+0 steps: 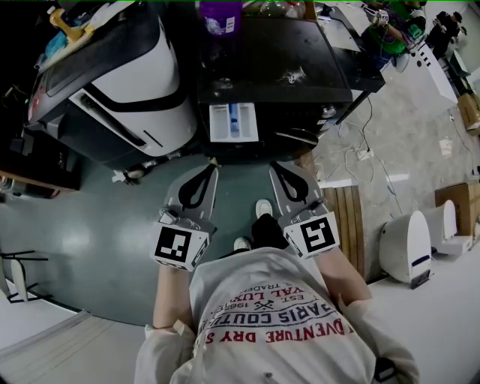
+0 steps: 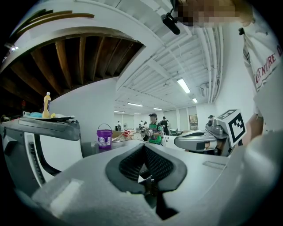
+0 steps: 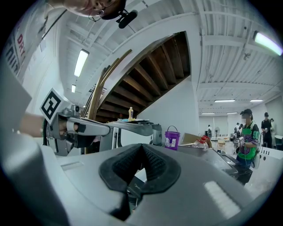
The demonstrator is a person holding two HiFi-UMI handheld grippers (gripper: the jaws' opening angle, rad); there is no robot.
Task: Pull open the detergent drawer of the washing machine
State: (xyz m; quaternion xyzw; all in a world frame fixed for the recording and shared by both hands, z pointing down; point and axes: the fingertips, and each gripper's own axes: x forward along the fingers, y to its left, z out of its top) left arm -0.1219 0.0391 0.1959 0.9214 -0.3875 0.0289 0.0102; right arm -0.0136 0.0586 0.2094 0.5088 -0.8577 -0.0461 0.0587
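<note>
Between detergent drawer (image 1: 233, 122) edge and left tongs (image 1: 212, 167), floor (image 1: 244, 181).

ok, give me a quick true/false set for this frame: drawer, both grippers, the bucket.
1. The drawer is pulled out of the washer. True.
2. The left gripper is clamped on the drawer. False: its jaws are shut on nothing, and it is held back from the drawer, not touching it.
3. A purple bucket stands on top of the washer. True.
4. The right gripper has its jaws wide open. False: they are together and empty.
5. Both grippers are in front of the washer, side by side. True.
</note>
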